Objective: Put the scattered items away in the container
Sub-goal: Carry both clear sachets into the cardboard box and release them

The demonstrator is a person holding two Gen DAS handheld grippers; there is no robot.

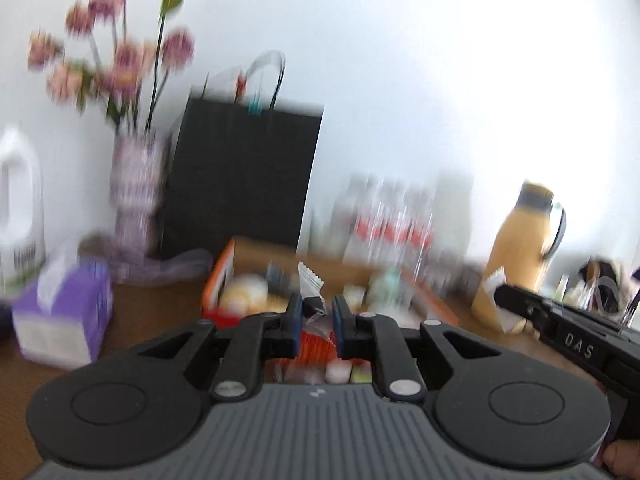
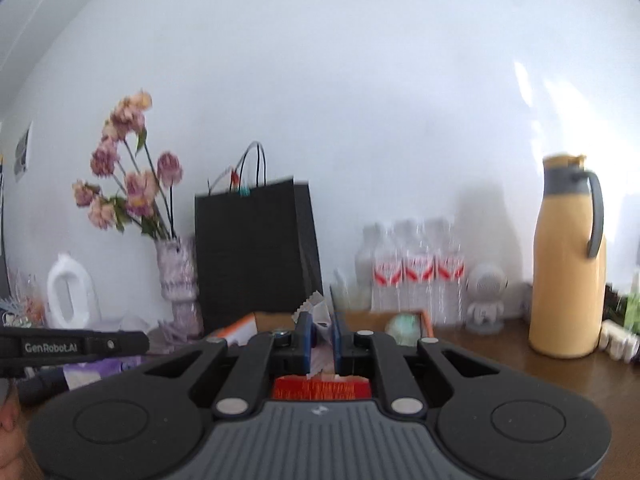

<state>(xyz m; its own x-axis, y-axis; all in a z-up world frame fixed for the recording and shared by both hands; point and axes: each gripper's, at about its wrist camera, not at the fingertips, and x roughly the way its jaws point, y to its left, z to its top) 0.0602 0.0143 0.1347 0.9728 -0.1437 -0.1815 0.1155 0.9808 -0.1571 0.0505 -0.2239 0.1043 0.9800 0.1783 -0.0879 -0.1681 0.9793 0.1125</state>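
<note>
Above a brown desk point(image 2: 552, 376), each of two hand-held grippers grasps a small sachet. Left gripper point(image 1: 316, 320) is clenched on a crinkled silvery sachet point(image 1: 310, 284) with a dark lower part. Right gripper point(image 2: 320, 336) is clenched on a pale sachet with a zigzag edge point(image 2: 316, 308). Both hang over an open cardboard box with orange sides point(image 1: 224, 276), which holds assorted small items, blurred. Behind it, against a white wall, stand a black paper bag point(image 2: 252, 248), a vase of pink flowers point(image 2: 178, 276), water bottles point(image 2: 416, 268) and a yellow jug point(image 2: 568, 264).
</note>
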